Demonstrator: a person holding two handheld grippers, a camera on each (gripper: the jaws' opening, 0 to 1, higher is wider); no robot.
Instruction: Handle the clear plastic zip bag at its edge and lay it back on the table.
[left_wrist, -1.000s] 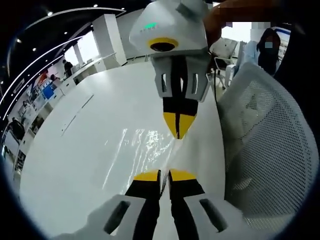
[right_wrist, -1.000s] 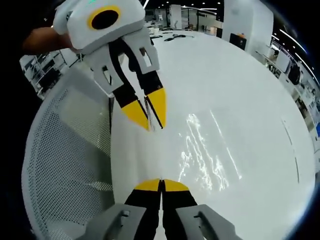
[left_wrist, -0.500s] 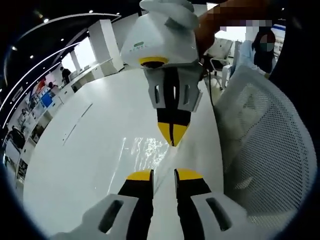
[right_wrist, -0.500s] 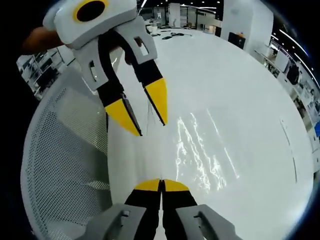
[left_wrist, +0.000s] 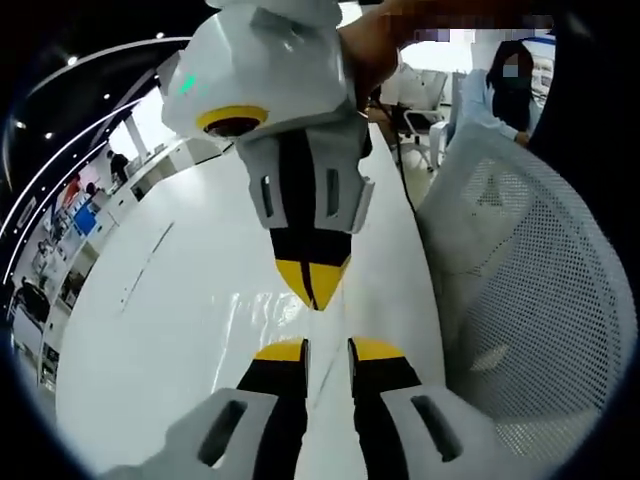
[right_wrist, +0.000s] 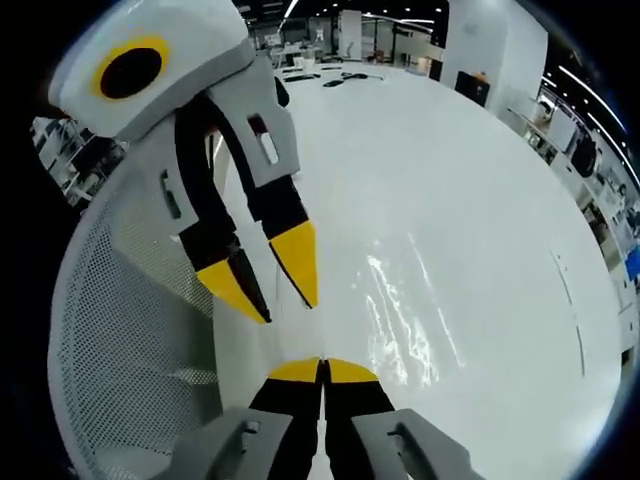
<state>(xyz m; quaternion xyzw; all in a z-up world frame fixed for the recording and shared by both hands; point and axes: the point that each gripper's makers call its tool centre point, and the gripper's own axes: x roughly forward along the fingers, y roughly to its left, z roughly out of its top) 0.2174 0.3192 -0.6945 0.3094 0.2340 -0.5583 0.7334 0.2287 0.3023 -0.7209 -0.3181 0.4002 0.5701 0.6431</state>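
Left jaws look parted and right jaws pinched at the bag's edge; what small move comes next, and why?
Probably open the right gripper: it seems shut on the bag, which lies shiny and flat on the table, while the left gripper is already open.

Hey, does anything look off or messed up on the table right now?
Nothing stands out. The clear zip bag lies flat on the white table, wrinkled and glinting but not visibly torn or spilled. The right gripper is shut at its edge; the left gripper is open beside it.
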